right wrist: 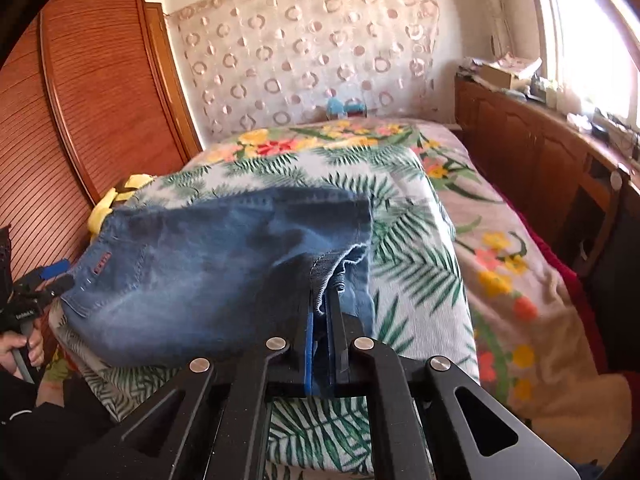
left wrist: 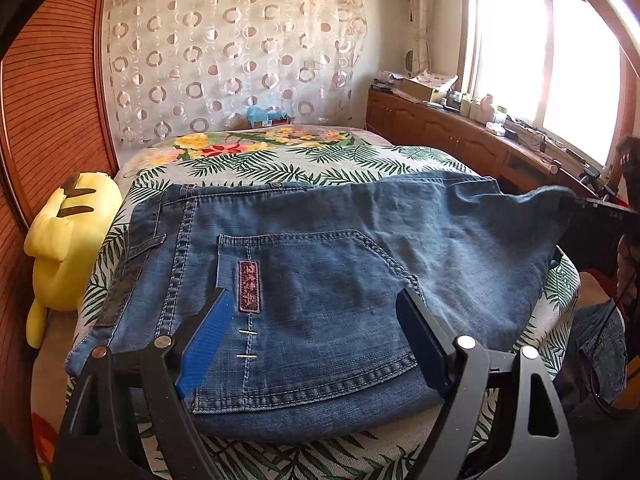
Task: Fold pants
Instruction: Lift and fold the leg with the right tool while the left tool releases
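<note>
right gripper [right wrist: 320, 308] jaws clamped on pants [right wrist: 208, 256] hem — leaf-print bedspread [right wrist: 420, 248] beneath

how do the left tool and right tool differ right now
The left tool is spread wide open, hovering over the back pocket of the blue denim jeans and holding nothing. The right tool is clamped shut on a bunched end of the jeans, lifting it off the palm-leaf print bedspread. Both have black frames and blue pads.
</note>
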### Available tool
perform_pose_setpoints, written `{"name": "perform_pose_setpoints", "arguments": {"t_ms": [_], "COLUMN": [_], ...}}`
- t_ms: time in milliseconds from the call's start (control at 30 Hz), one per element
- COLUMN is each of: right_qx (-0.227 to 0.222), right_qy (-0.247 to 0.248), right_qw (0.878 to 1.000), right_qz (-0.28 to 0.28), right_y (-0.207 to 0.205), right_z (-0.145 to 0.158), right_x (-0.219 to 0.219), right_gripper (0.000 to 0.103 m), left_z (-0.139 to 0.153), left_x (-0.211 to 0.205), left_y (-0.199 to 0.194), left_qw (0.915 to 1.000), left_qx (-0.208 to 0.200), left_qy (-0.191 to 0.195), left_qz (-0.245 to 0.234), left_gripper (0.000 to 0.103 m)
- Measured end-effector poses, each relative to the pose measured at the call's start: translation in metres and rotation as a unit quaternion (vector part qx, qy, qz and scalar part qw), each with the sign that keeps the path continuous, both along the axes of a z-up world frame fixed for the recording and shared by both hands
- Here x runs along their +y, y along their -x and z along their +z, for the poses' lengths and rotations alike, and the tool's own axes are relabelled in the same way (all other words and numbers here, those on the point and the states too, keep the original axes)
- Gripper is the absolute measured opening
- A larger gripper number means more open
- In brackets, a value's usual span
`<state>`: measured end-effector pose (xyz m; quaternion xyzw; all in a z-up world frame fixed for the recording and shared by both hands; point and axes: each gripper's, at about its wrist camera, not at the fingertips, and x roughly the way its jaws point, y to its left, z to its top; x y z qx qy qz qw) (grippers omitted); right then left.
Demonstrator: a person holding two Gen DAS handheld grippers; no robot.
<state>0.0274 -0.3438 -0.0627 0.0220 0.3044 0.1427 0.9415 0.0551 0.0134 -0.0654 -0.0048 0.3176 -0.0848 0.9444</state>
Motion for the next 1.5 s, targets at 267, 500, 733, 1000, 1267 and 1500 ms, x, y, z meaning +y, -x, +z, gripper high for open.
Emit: {"name": "perform_pose_setpoints", "arguments": {"t_ms": [267,500,733,1000,1267,1500], "right_qx": [-0.054,-0.067,-0.045,-0.023,-0.032,-0.082], "right_qy": [0.012,0.004,0.009,0.019,0.044,0.046], "right_qw": [0.996,0.983,0.968,0.965,0.969,0.971], "right_qz": [0.072,0.171,0.246,0.262,0.241,0.219], "right_y": [-0.001,-0.011,-0.021,-0.043,-0.034,-0.006], "right_z": [0.054,0.075,0.067,0.055,0.063,0.086], "right_x": [0.051,0.119,0.185,0.197,0.202,0.173], "right_gripper": [0.005,0.005,0.005,0.005,0.010,0.037], "left_z": [0.001,0.003,0.001,-0.004,-0.005,0.008], "left_x": [0.009,0.019,0.034,0.039,0.033,0.019], "left_y": [0.003,0.006,0.010,0.009,0.004,0.001], "left_qw": [0.9999,0.9997,0.9991,0.9988,0.9990,0.9997], "left_qx": [-0.003,-0.006,-0.005,0.001,0.007,-0.008], "left_qy": [0.005,0.004,0.011,0.017,0.020,0.017], "left_qz": [0.011,0.023,0.040,0.047,0.038,0.018], "left_gripper": [0.084,0.084,0.084,0.084,0.084,0.084]}}
